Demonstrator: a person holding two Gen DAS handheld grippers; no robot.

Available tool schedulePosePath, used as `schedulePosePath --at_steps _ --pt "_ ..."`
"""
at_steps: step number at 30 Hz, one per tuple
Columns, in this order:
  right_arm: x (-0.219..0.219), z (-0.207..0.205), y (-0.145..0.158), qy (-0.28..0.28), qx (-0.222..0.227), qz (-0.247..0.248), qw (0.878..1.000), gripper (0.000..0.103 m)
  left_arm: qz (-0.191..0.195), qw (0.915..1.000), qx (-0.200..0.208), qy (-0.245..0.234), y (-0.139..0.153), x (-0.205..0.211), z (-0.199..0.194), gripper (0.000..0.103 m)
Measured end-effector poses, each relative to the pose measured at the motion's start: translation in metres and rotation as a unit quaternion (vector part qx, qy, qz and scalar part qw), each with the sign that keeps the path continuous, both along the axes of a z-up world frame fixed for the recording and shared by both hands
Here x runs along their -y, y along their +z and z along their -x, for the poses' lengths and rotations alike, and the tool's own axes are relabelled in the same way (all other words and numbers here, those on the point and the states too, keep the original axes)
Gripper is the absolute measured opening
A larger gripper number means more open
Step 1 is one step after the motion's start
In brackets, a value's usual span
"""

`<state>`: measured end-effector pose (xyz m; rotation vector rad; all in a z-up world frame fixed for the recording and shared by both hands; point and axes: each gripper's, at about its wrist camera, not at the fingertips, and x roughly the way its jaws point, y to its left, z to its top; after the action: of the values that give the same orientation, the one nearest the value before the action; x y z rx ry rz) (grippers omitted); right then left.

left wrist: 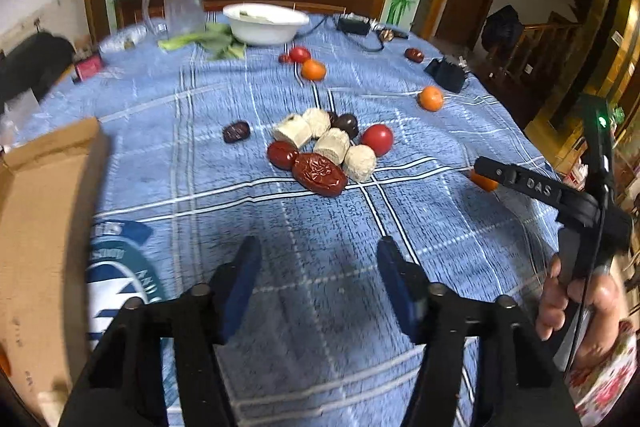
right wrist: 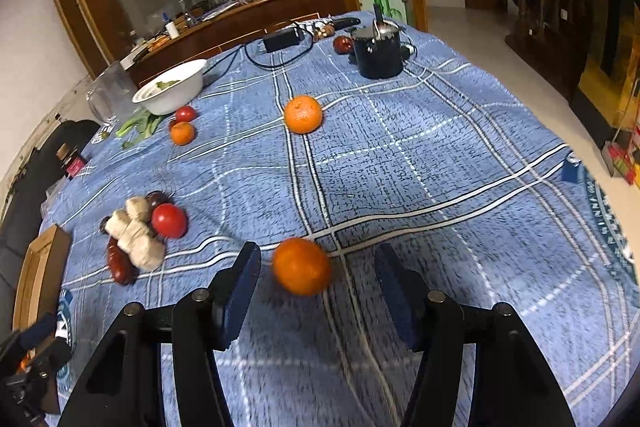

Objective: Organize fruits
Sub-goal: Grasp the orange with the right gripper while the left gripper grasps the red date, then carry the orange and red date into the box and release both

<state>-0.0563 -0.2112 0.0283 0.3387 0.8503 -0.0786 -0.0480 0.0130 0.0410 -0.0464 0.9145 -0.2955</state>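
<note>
On the blue plaid cloth lies a pile of red dates (left wrist: 319, 174), pale corn pieces (left wrist: 332, 145) and a red tomato (left wrist: 377, 139); the pile also shows in the right wrist view (right wrist: 138, 239). My left gripper (left wrist: 318, 279) is open and empty, short of the pile. My right gripper (right wrist: 316, 285) is open, with an orange (right wrist: 302, 265) lying between its fingers, apart from both. More oranges (right wrist: 303, 114) (right wrist: 182, 133) lie farther off. The right gripper also shows in the left wrist view (left wrist: 486, 169).
A white bowl (left wrist: 265, 23) with greens beside it stands at the far side. A cardboard box (left wrist: 38, 227) sits at the left. A black pot (right wrist: 378, 53), a power adapter with cable (right wrist: 282, 41) and a lone date (left wrist: 236, 131) lie on the cloth.
</note>
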Motion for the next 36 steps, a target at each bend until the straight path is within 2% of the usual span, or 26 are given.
schedulePosePath --at_steps 4,6,9,15,16,17,19,27,36 --pt "-0.001 -0.004 -0.002 0.011 0.009 0.001 1.000 0.051 0.017 0.9995 -0.021 0.017 -0.013 0.000 -0.027 0.055" --pt "-0.003 -0.005 -0.002 0.015 0.012 0.007 1.000 0.050 0.019 0.9993 -0.025 0.023 -0.017 0.002 -0.038 0.055" --pt "-0.009 -0.006 -0.004 0.029 0.005 0.012 1.000 0.039 0.018 0.9992 -0.024 0.028 -0.020 0.007 -0.054 0.055" --pt "-0.013 -0.007 -0.006 0.041 -0.001 0.015 0.999 0.035 0.007 0.9994 -0.022 0.026 -0.028 0.019 -0.072 0.053" --pt "-0.013 -0.007 -0.007 0.040 -0.001 0.015 0.999 0.034 0.003 0.9995 -0.019 0.025 -0.030 0.020 -0.073 0.051" --pt "-0.013 -0.007 -0.007 0.040 -0.001 0.014 0.999 0.034 -0.003 0.9997 -0.010 0.021 -0.030 0.021 -0.071 0.041" --pt "-0.013 -0.006 -0.007 0.038 -0.001 0.013 0.999 0.033 -0.012 0.9998 -0.003 0.013 -0.030 0.023 -0.069 0.041" --pt "-0.012 0.002 -0.002 0.016 0.013 0.019 1.000 0.033 0.034 0.9992 0.019 0.006 -0.023 0.011 -0.059 0.041" --pt "-0.004 0.007 0.004 -0.001 0.038 0.011 0.999 0.033 0.048 0.9977 0.048 0.004 -0.012 0.010 -0.042 0.041"
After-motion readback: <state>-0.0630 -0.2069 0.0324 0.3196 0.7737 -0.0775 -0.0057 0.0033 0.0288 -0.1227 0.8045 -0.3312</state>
